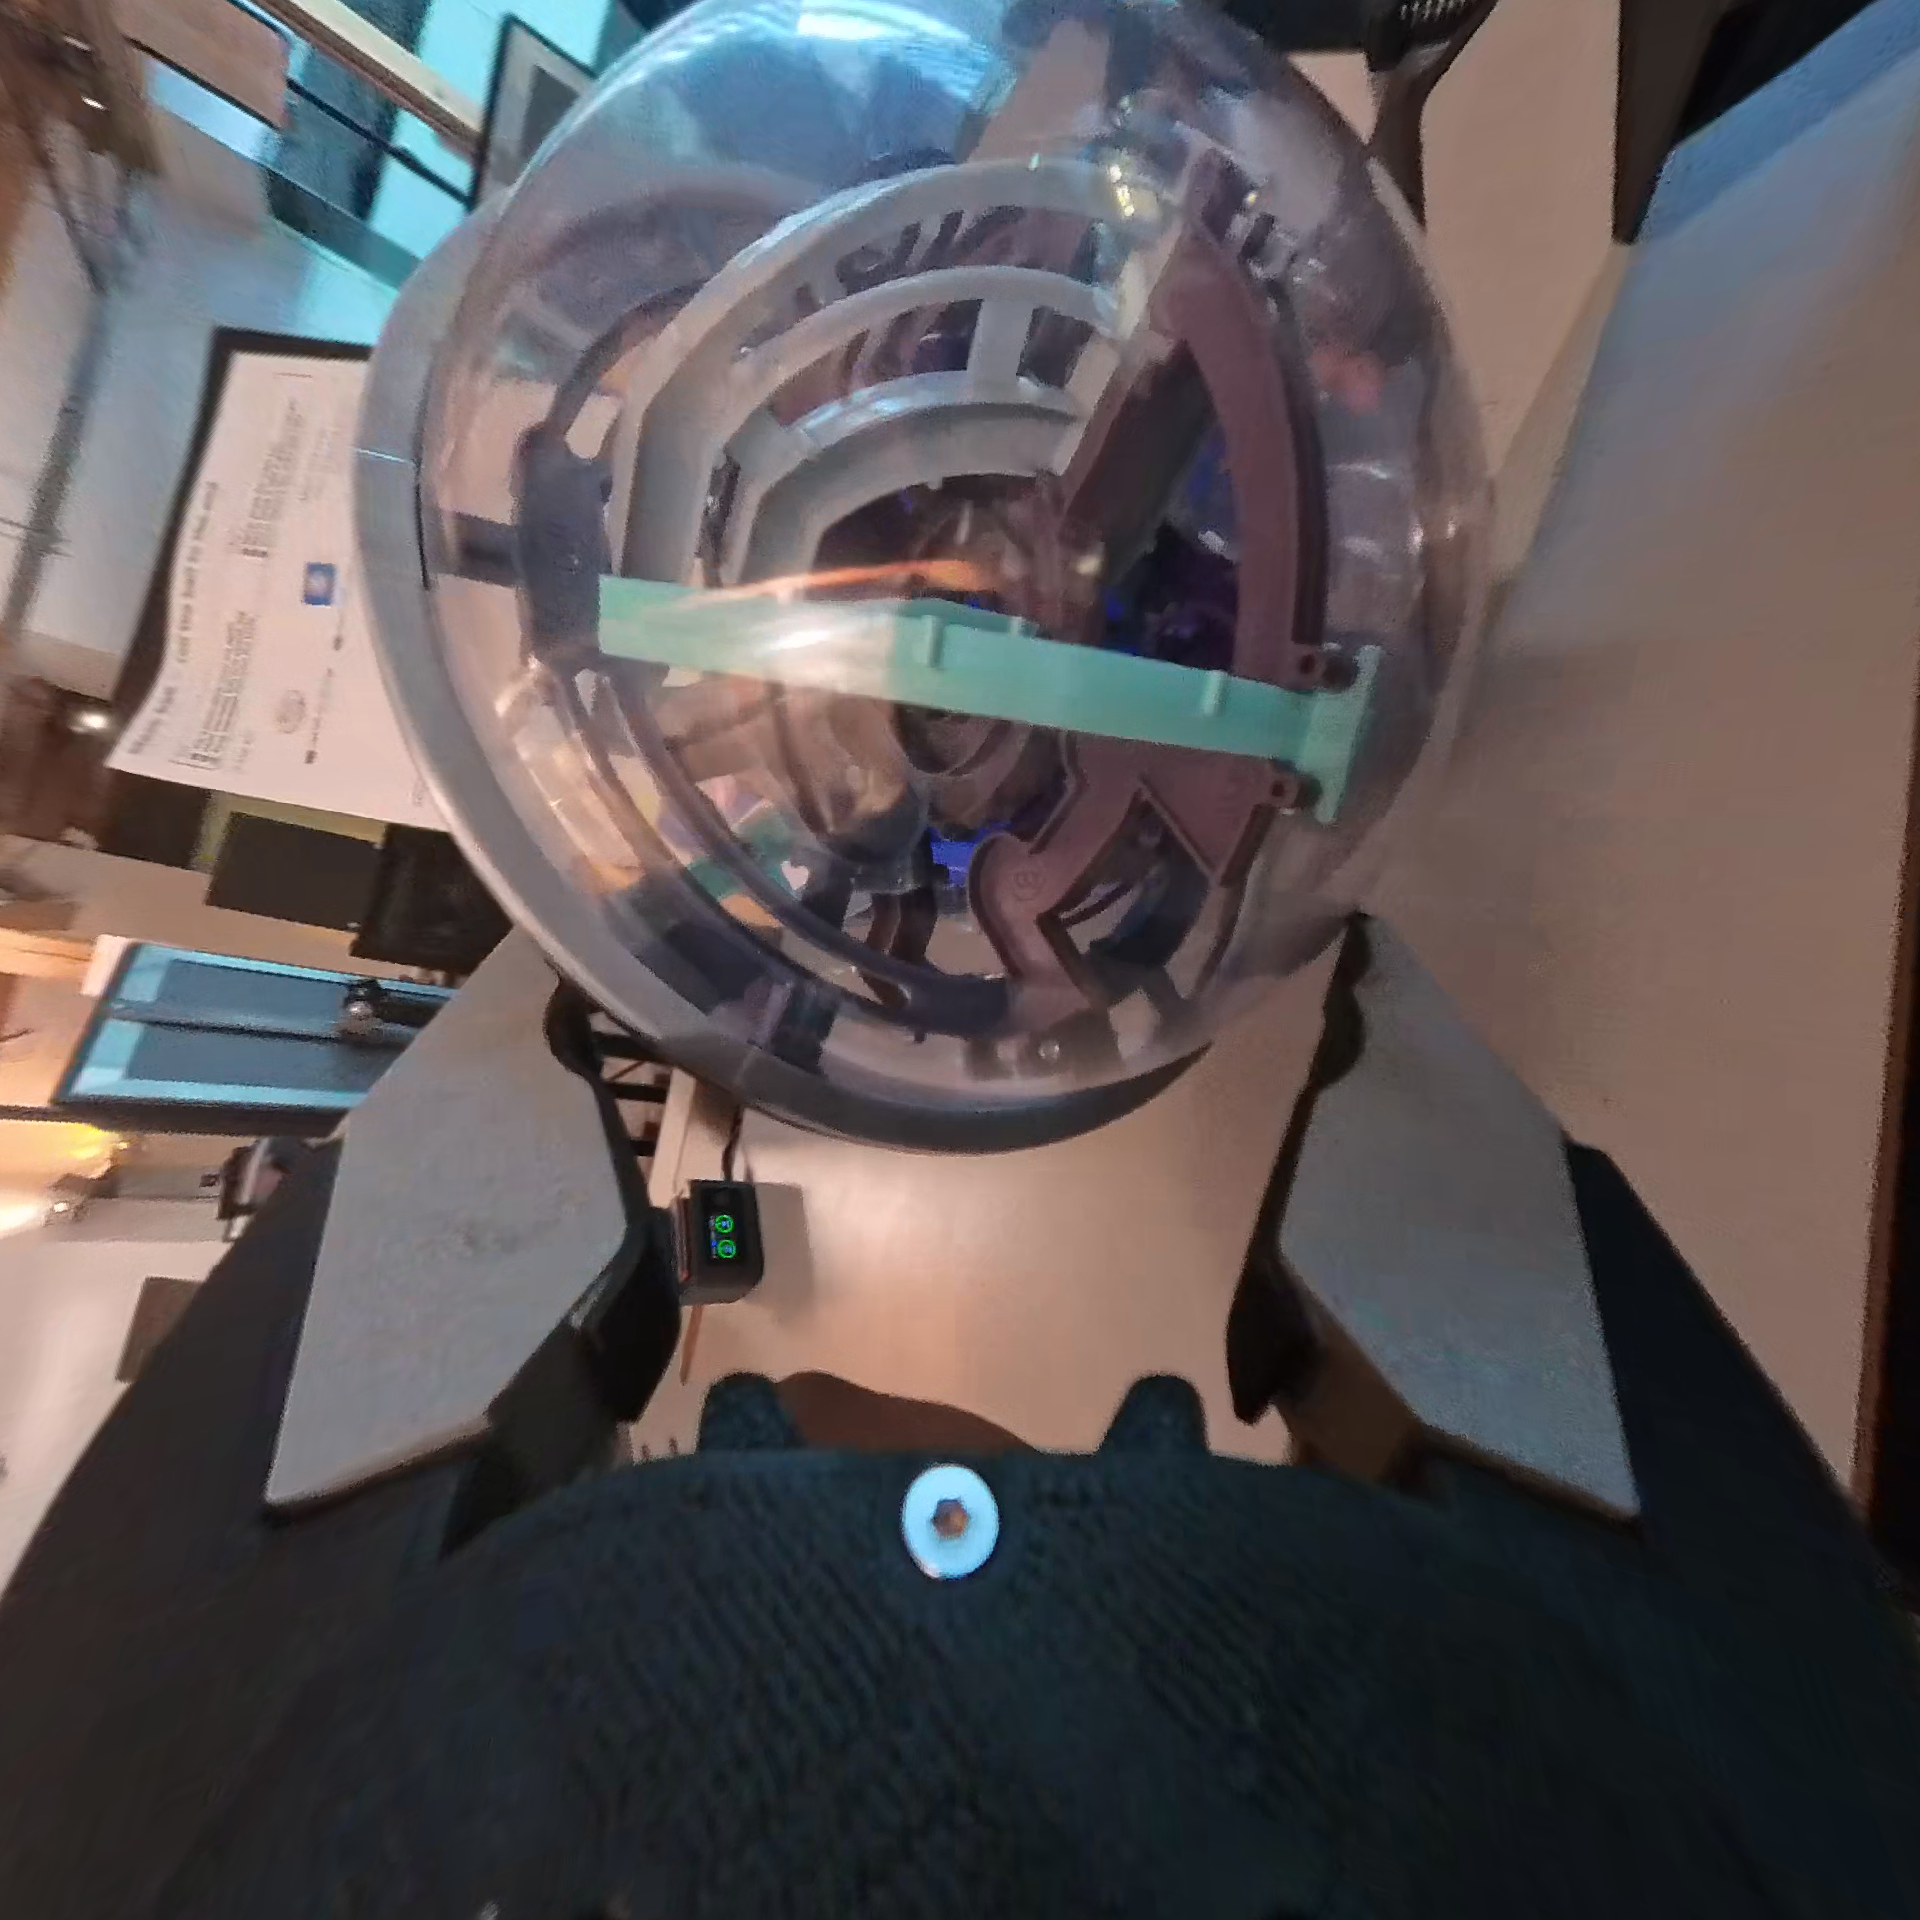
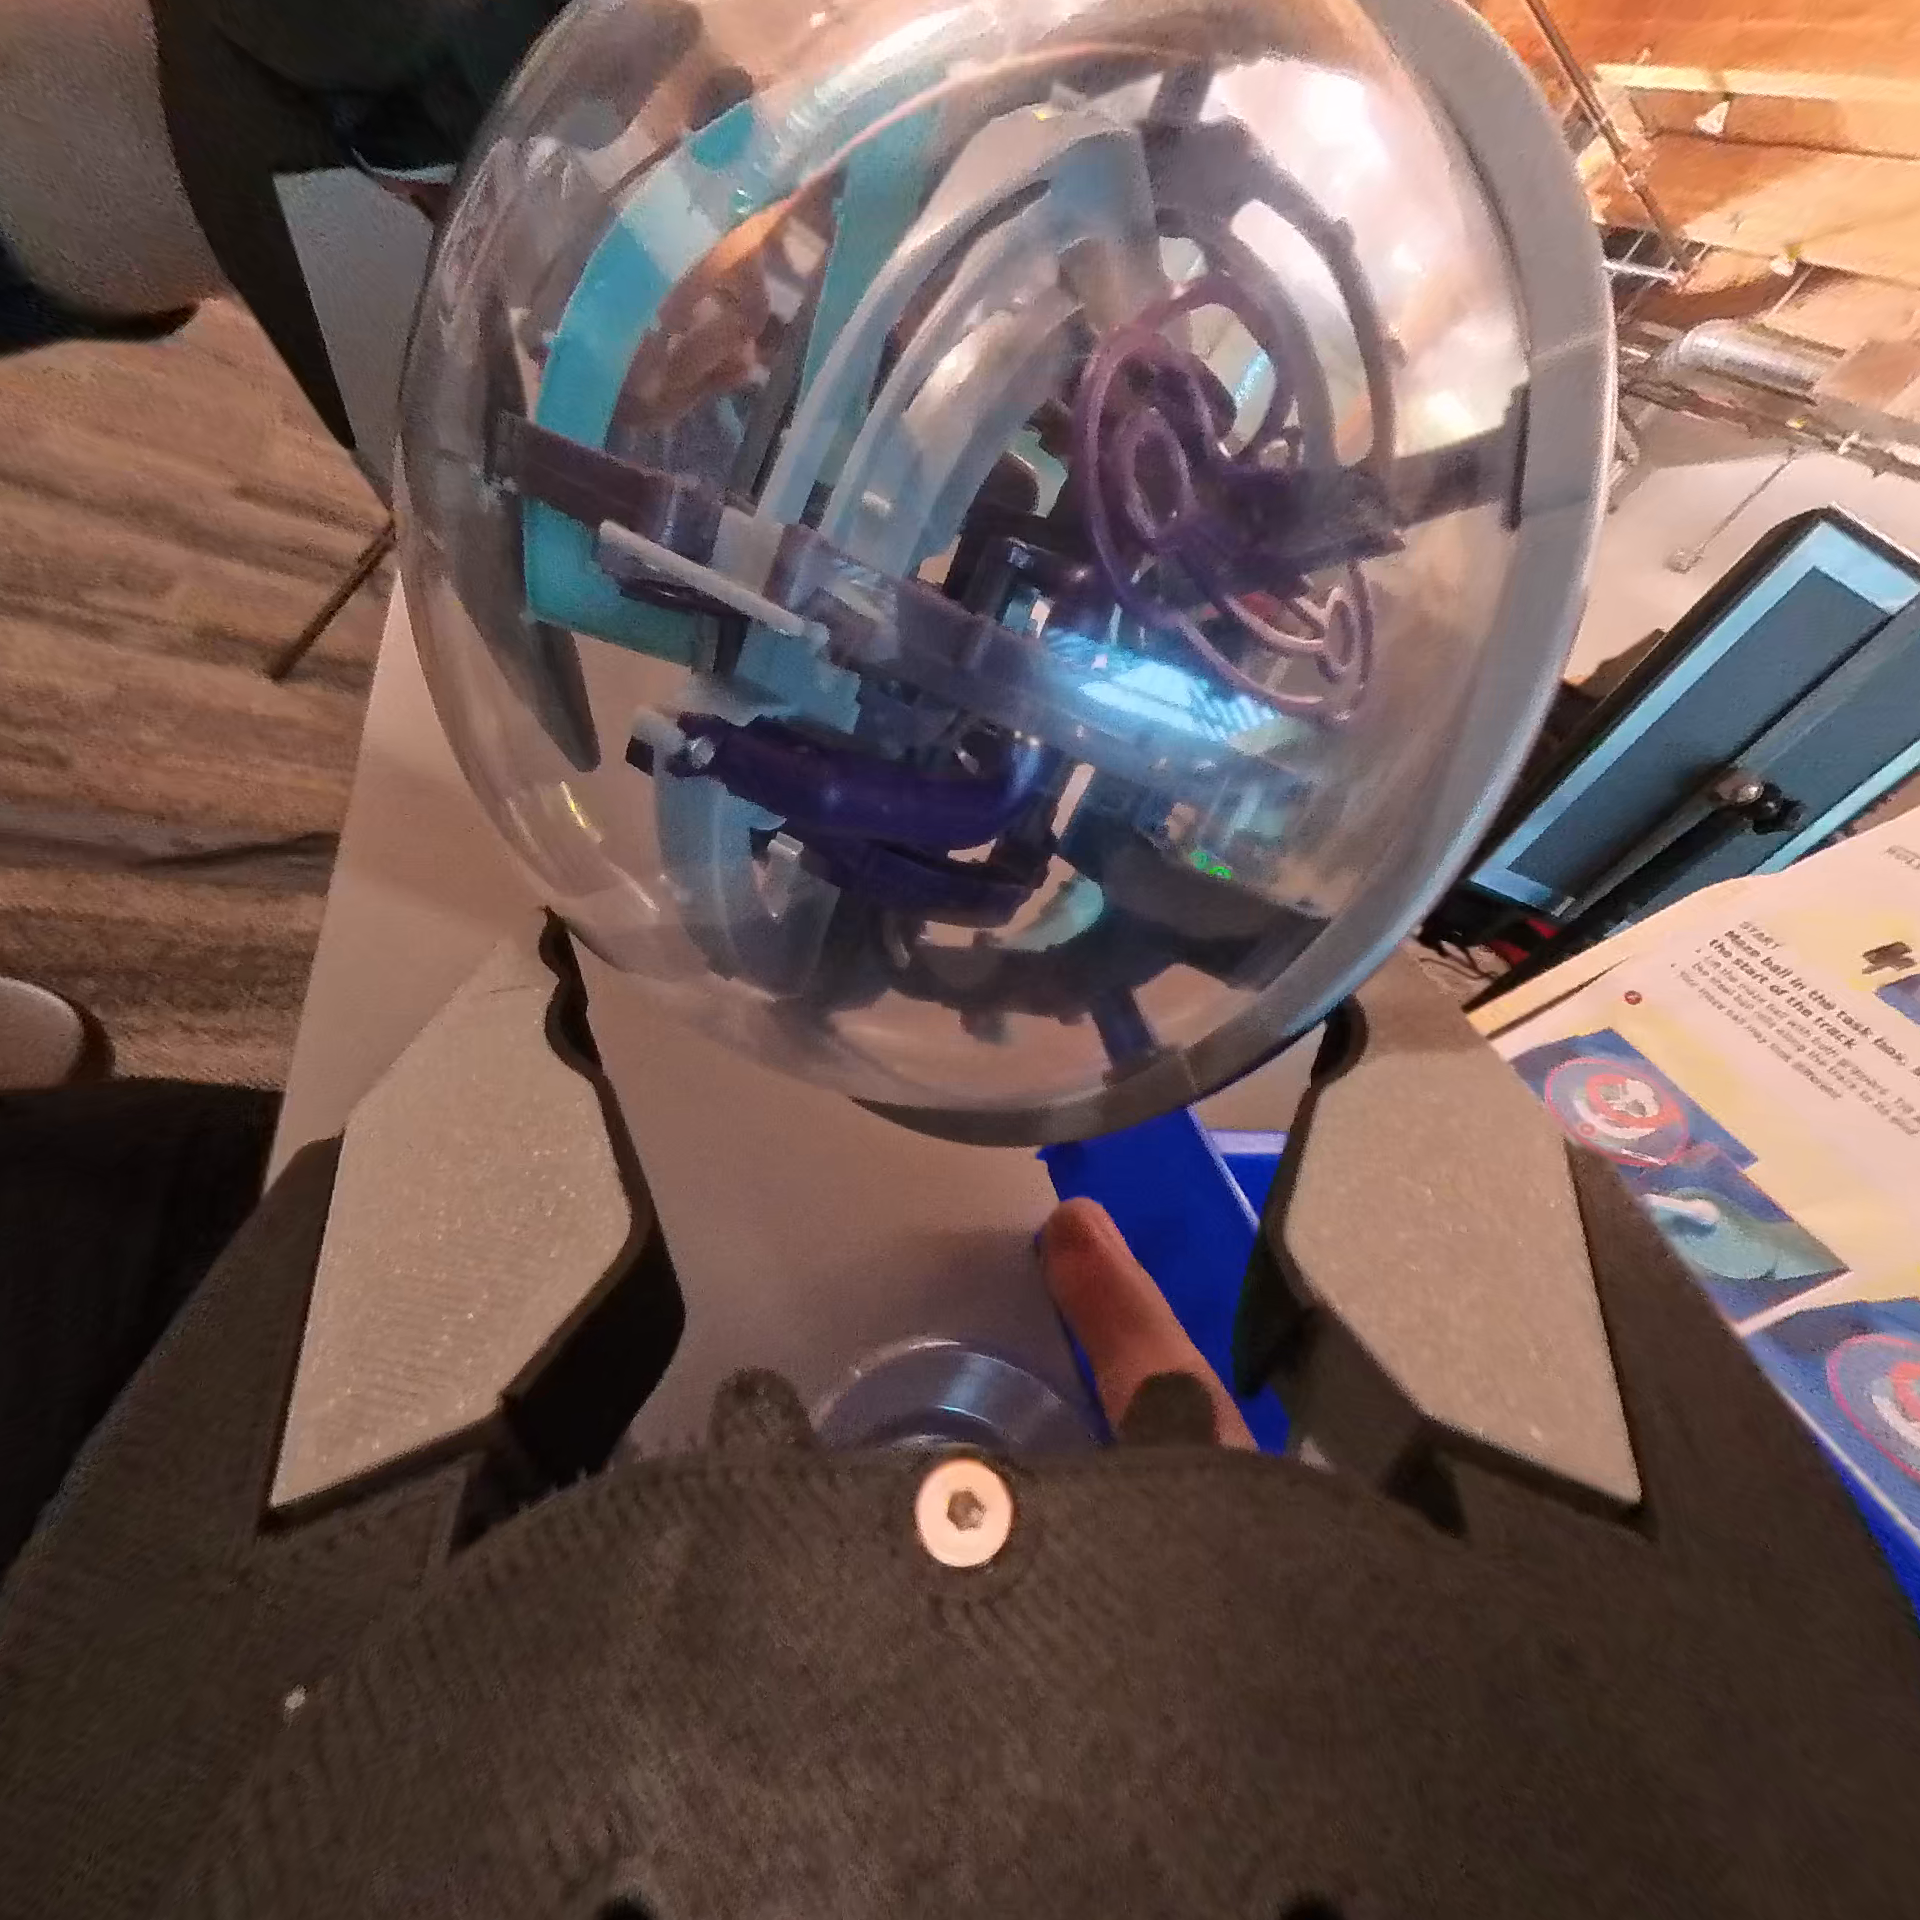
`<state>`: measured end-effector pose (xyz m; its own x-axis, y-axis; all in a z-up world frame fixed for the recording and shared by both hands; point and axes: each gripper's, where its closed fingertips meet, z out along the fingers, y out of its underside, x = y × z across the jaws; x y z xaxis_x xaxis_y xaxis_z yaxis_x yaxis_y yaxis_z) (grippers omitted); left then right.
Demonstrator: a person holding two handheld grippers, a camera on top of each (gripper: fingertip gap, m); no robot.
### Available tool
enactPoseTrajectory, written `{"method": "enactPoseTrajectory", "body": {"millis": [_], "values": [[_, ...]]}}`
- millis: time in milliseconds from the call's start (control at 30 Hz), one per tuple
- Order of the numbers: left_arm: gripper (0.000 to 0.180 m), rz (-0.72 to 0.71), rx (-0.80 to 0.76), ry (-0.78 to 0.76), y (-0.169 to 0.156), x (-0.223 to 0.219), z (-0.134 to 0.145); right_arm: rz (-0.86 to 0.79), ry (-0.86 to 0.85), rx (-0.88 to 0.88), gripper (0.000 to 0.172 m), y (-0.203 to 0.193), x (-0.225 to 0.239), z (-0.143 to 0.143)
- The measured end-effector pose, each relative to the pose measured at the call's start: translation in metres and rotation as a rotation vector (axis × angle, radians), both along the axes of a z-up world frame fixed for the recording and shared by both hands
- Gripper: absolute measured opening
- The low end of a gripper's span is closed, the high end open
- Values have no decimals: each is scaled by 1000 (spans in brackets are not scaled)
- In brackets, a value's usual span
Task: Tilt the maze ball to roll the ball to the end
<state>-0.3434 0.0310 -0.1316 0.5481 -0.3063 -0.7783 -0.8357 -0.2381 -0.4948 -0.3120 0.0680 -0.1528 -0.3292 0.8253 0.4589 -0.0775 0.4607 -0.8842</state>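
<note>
The maze ball [image 1: 914, 582] is a clear sphere with a grey equator ring and grey, brown, teal and purple tracks inside. It is held up off the table between my two grippers. My left gripper [image 1: 956, 971] is spread wide, with both fingertips [image 1: 566, 1013] against the lower shell. In the right wrist view the maze ball [image 2: 997, 540] fills the upper frame. My right gripper [image 2: 945, 987] is also spread wide, with its fingertips [image 2: 1335, 1034] on the shell and ring. A small shiny bead [image 1: 1049, 1049] sits low inside, near the ring.
A pale table [image 1: 987, 1299] lies below, with a small black device with green lights [image 1: 719, 1242] on it. A blue bin [image 2: 1174, 1174], a clear round stand [image 2: 935, 1392] and a person's finger [image 2: 1112, 1309] are under the right gripper. A printed sheet [image 2: 1714, 1091] lies to the right.
</note>
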Motion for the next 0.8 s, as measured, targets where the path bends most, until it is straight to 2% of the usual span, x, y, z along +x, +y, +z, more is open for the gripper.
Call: {"method": "enactPoseTrajectory", "body": {"millis": [233,367,567,700,800], "values": [[138,7,-30,91,0,6,24,-20,39,-12,137,0,4,18],[138,-19,-60,87,-2,14,42,10,26,-77,137,-4,6,30],[139,-64,-120,-75,-7,25,49,66,-22,-230,138,-16,16,37],[139,-99,-115,-189,-9,31,42,70,-25,-308,140,-21,23,38],[139,-96,-119,-195,-7,29,33,48,-14,-316,141,-21,25,35]]}}
